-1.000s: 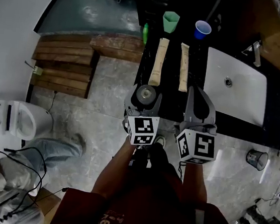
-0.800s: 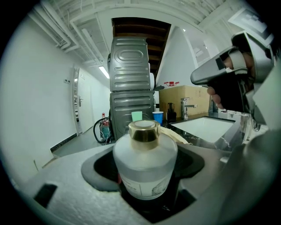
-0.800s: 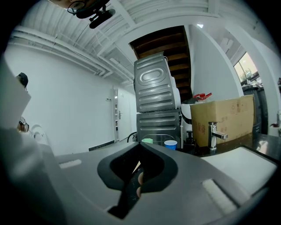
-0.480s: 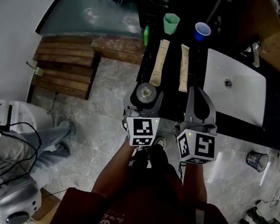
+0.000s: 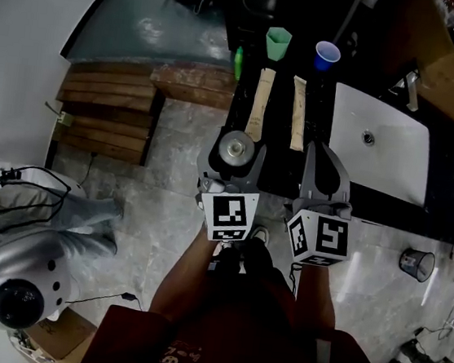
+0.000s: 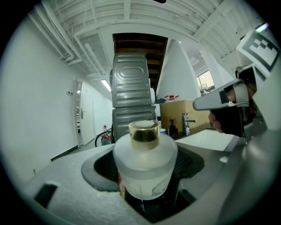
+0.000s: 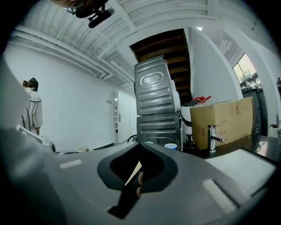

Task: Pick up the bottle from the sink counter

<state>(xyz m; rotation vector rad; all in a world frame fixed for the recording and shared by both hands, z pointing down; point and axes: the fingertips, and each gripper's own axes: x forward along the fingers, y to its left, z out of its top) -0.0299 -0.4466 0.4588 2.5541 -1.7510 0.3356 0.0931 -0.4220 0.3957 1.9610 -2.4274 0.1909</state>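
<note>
Frosted-glass bottle (image 6: pixel 145 160), gold-capped, stands clamped upright in the left claw (image 5: pixel 233 154) at the near edge of the dark worktop (image 5: pixel 273 153) (base clearance not verifiable), right claw (image 5: pixel 325 154) closed and empty beside it; grasp judged done, lift away judged the only step outstanding.

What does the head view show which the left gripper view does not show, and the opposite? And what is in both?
Only the head view: two beige tubes lying on the dark counter, wooden planks on the floor, and a person at the lower left.
Only the left gripper view: the frosted side and gold cap of the bottle, two stacked machines, and a cardboard box.
Both: the bottle held between the jaws of the left gripper, the right gripper, the white sink and its tap.
</note>
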